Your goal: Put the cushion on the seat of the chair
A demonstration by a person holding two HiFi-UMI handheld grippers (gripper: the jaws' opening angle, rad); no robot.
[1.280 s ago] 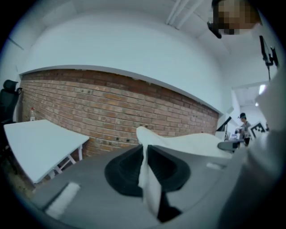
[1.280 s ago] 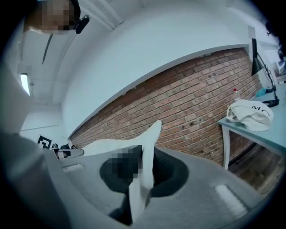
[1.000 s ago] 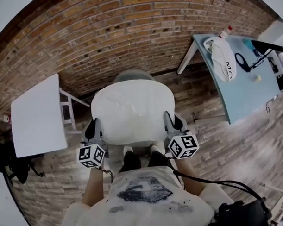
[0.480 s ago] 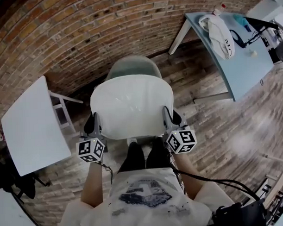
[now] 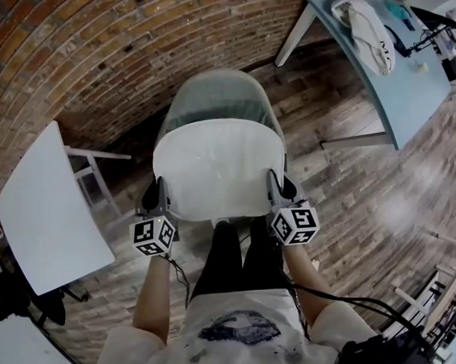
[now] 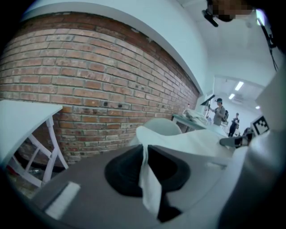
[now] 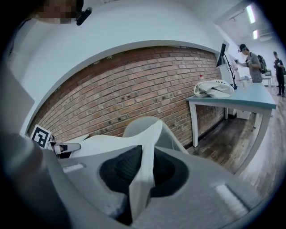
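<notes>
Angled downward, left tongs (image 5: pixel 157 193) and right tongs (image 5: pixel 277 186) clamp opposite edges of the white cushion (image 5: pixel 218 167) above the grey chair (image 5: pixel 217 96).

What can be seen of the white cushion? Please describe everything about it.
The cushion is a thin white pad, roughly square with rounded corners, smooth with faint creases and soft-looking. It is held nearly flat over the grey-green chair, hiding its seat from above; whether it touches the seat cannot be told. The left gripper pinches its left edge and the right gripper pinches its right edge, both near the person's side.
</notes>
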